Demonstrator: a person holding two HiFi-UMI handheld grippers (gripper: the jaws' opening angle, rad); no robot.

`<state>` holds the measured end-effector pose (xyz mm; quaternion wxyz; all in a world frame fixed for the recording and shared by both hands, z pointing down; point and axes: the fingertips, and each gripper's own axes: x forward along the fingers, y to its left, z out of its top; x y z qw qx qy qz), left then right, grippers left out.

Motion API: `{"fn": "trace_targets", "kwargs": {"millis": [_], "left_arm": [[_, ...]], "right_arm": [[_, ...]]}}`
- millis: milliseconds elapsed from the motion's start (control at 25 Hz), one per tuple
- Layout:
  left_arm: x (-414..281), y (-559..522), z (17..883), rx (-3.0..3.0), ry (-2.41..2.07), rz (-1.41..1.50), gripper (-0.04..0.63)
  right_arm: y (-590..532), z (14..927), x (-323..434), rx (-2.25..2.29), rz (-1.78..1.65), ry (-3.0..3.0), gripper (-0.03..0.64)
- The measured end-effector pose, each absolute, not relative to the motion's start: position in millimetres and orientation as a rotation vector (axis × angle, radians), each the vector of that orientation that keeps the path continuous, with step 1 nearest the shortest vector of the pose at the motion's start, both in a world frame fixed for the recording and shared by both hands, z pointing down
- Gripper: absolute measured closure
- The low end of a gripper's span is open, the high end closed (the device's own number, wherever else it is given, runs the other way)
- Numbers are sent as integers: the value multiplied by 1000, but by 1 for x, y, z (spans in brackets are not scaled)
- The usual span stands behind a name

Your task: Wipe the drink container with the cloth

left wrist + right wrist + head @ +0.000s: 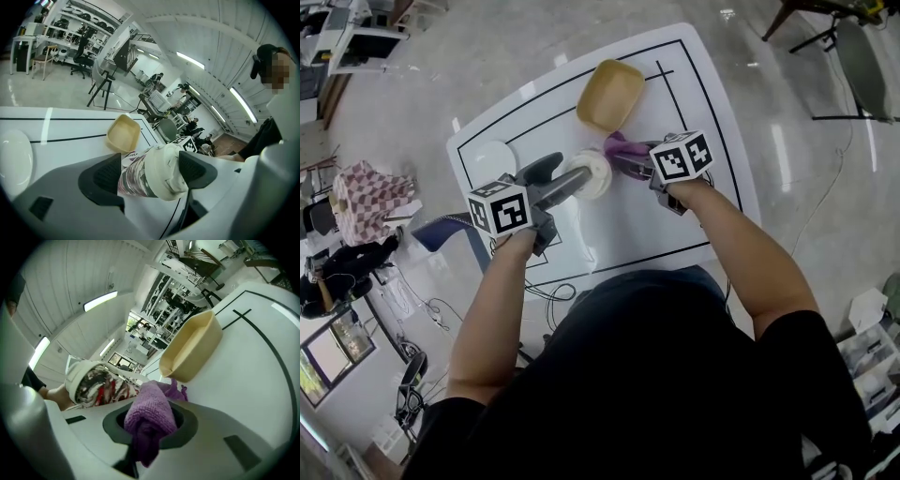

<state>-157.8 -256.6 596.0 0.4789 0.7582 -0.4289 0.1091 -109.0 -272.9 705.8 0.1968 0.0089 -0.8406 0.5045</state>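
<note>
The drink container (592, 174) is a paper cup with a white lid and a red, black and white print. It lies tilted on its side between the pads of my left gripper (574, 180), which is shut on it: one pad on the printed wall (133, 180), the other on the lid. My right gripper (630, 159) is shut on a bunched purple cloth (149, 416). The cloth (621, 148) sits just right of the cup's lid end. In the right gripper view the cup (96, 380) hangs left of the cloth; I cannot tell if they touch.
A tan square dish (610, 94) stands on the white table (675, 225) just beyond both grippers. A white round lid or plate (490, 159) lies at the table's left. Black lines mark the tabletop. Chairs and clutter stand on the floor around.
</note>
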Motion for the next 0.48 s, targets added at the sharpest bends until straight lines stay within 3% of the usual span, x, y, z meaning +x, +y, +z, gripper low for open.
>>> {"fn": "trace_targets", "kwargs": {"millis": [480], "left_arm": [[-162, -255, 601, 1848, -1067, 219, 189]], "right_arm": [[-272, 733, -115, 88, 1394, -2304, 531]]}}
